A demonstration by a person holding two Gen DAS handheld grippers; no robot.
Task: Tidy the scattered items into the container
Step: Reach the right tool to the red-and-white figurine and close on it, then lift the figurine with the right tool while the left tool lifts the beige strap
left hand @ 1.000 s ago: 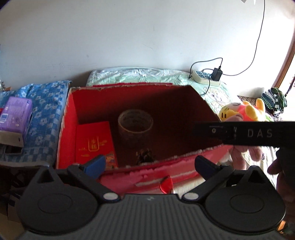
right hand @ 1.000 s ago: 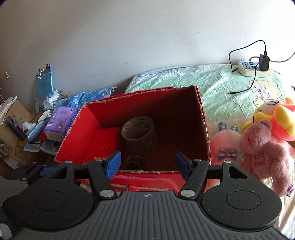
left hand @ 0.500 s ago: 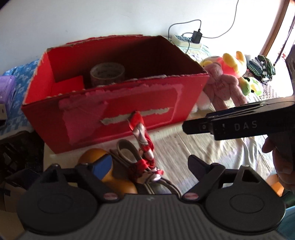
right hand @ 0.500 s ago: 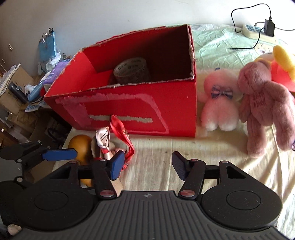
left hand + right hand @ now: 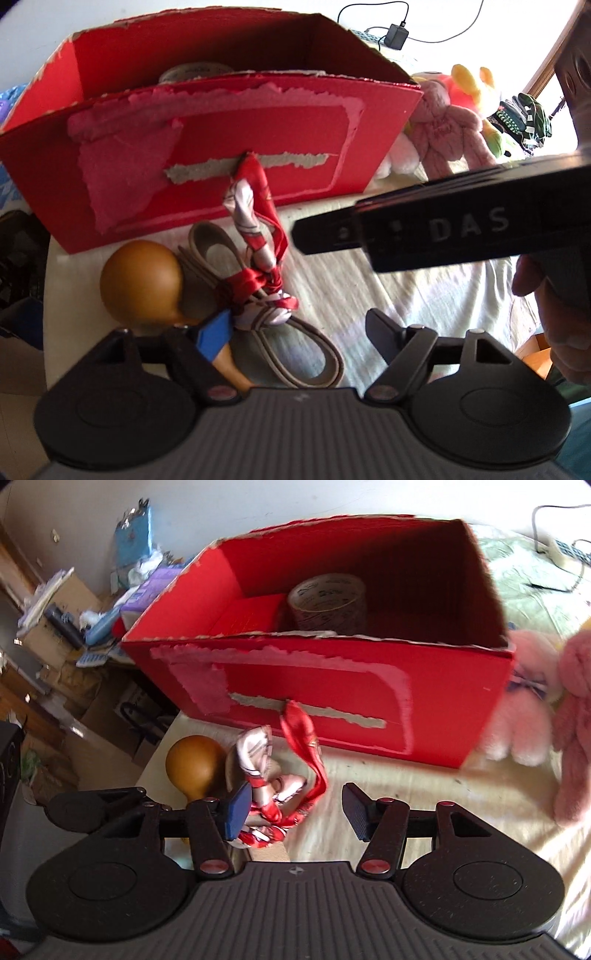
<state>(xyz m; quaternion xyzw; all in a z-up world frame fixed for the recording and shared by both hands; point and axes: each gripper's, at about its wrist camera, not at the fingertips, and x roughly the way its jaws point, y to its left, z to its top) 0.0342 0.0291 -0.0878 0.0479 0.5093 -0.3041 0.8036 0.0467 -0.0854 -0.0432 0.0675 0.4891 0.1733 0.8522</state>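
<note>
Both claws have dropped from over the red box (image 5: 207, 122) to its front, angled steeply down; left claw (image 5: 299, 328) and right claw (image 5: 293, 814) closing, ungripped, over the knotted red scarf (image 5: 258, 266).

- Box (image 5: 207, 122): bright red, with torn pink and grey patches on its front.
- Scarf (image 5: 255, 236): red and white, patterned.
- Maraca (image 5: 142, 282): golden brown, with a paler wooden handle.
- Strap (image 5: 295, 354): grey-brown.
- Tape roll (image 5: 328, 602): beige with dark print.
- Teddy (image 5: 447, 129): dusty pink.
- Sheet (image 5: 424, 801): cream.
- Finger pads (image 5: 238, 810): blue.
</note>
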